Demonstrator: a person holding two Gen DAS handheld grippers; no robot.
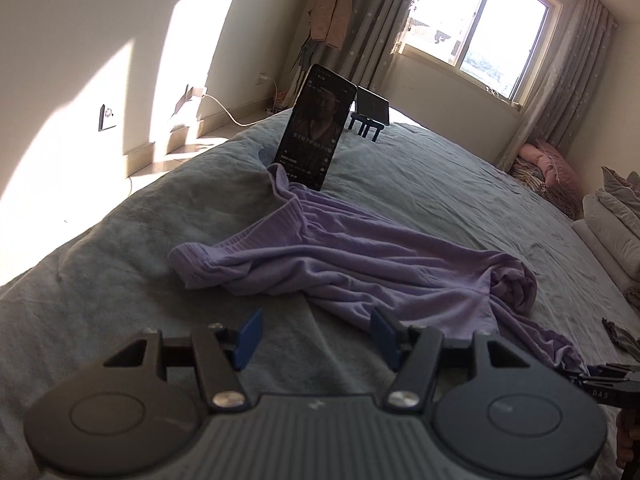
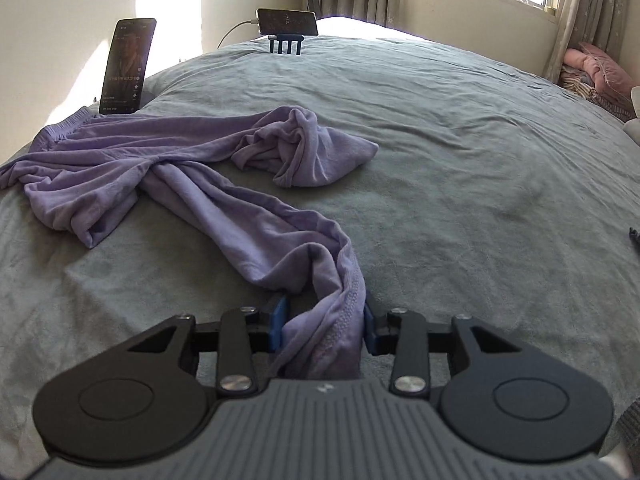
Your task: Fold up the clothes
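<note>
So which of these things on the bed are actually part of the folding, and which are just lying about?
Part of the job:
- purple trousers, crumpled on the bed
- right tool, clamped on one trouser leg
- left tool, open, holding nothing

Just lying about:
- upright phone
- second phone on a blue stand
- pink bedding by the curtain

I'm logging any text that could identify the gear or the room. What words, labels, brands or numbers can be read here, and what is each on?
"DAS": white letters on the dark body of the right gripper, seen at the edge of the left wrist view.
Upright phone: lines of text on its screen, too blurred to read.
Phone on the blue stand: dark screen, nothing legible.
Left gripper: a small pale mark on the ribbed housing, not readable.
</note>
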